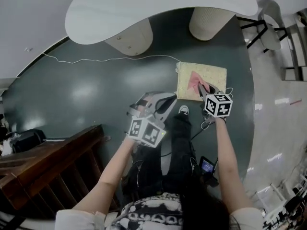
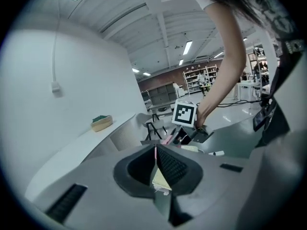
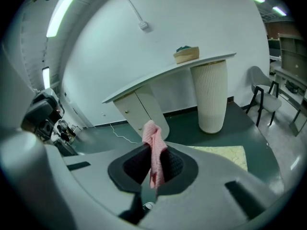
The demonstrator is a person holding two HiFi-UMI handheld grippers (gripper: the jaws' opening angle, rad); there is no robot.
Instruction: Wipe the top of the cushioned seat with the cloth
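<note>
Right gripper [image 1: 204, 86] is clamped on a pink cloth [image 1: 194, 79]. In the right gripper view the cloth is pinched at the seam of the jaws and a bunched end sticks up past them. In the head view the cloth sits over the near-left part of the cushioned seat [image 1: 213, 73]. The seat is a pale yellow patterned square low on the dark green floor [image 1: 86, 95], just ahead of the person's shoe [image 1: 183, 110].

Left gripper [image 1: 163, 102] is held over bare floor left of the seat, apart from it and pointing toward the right gripper. Its jaws are pressed together. A small pale-yellow scrap shows low at the seam in the left gripper view; can't tell if it's nipped there or just behind.

A white curved counter [image 1: 158, 8] overhangs beyond the seat, on a ribbed round pedestal [image 1: 208, 20] and a cabinet base [image 1: 129, 40]. A thin white cable [image 1: 110, 59] runs across the floor to the seat's far-left corner. A chair [image 1: 268, 32] stands off to the right and a dark wooden railing [image 1: 53, 162] is at lower left.
</note>
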